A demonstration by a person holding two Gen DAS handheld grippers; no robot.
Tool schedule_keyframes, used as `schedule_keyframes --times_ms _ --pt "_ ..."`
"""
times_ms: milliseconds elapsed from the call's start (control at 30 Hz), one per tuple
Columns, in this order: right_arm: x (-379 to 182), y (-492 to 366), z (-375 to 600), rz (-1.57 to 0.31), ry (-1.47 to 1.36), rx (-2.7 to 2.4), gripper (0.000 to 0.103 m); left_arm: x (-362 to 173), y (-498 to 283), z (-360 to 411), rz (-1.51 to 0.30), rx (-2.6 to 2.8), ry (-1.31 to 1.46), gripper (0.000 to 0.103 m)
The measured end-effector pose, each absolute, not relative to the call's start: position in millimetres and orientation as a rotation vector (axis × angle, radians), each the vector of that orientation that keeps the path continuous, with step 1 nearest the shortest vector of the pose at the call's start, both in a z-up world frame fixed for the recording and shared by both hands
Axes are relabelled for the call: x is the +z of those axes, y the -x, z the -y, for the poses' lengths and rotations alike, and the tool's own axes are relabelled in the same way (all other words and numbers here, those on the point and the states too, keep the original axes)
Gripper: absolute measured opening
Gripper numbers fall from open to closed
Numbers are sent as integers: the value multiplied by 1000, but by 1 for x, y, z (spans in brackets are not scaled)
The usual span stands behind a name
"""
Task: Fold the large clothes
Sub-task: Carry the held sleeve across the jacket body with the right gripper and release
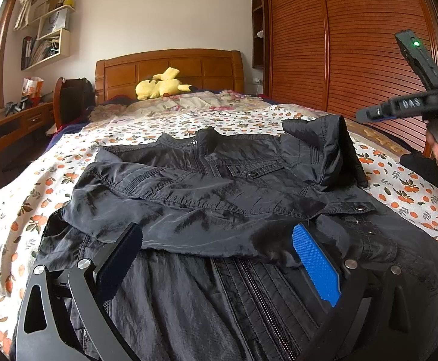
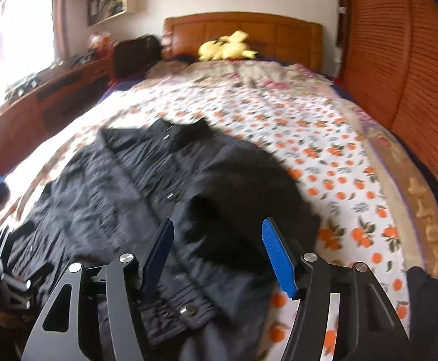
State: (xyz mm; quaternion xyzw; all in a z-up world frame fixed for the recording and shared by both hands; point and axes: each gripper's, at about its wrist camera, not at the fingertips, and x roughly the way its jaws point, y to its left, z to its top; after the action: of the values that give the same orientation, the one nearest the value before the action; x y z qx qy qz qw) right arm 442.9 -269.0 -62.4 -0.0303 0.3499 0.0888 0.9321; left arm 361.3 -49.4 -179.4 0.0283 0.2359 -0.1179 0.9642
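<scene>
Black jacket (image 1: 219, 198) lies front-up on the bed (image 1: 399, 192), 1 sleeve folded across its chest. Both hand-held grippers gape empty: left hand-held gripper (image 1: 219, 258) above the zip, right hand-held gripper (image 2: 217, 255) beside the bunched second sleeve, likely next to fold.

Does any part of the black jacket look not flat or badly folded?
Yes. On the black jacket, the right sleeve stands up in a bunched peak near the collar instead of lying flat like the left sleeve folded across the chest.

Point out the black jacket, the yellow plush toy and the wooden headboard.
black jacket (image 1: 188, 210), left wrist view, on its folded-over sleeve.
yellow plush toy (image 1: 161, 85), left wrist view, on its body.
wooden headboard (image 2: 279, 31), right wrist view, on its panelled front.
</scene>
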Motion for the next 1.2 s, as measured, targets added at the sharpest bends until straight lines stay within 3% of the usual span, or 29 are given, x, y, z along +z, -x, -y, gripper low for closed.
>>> schedule_keyframes --times_ms 200,467,833,1067,1100,1167,1200 --pt "-74 -475 302 -726 25 62 61 -179 -361 50 -478 -238 -58 101" --pt "-132 -515 340 -854 -103 -25 61 -180 -362 50 -480 -238 -59 101" --pt "-177 -533 332 -966 -137 -52 82 -182 -361 49 -483 -238 -62 101" --pt "-195 -531 338 -1015 -213 -34 82 -181 -362 50 -482 -237 -63 101" --pt "-195 -530 338 -1016 -217 -29 79 -181 -362 50 -481 -237 -63 101" --pt "-193 -528 335 -1021 -214 -13 63 -181 -361 49 -478 -232 -65 101" --pt "-191 -527 333 -1023 -210 3 46 -180 -361 49 -477 -229 -66 101"
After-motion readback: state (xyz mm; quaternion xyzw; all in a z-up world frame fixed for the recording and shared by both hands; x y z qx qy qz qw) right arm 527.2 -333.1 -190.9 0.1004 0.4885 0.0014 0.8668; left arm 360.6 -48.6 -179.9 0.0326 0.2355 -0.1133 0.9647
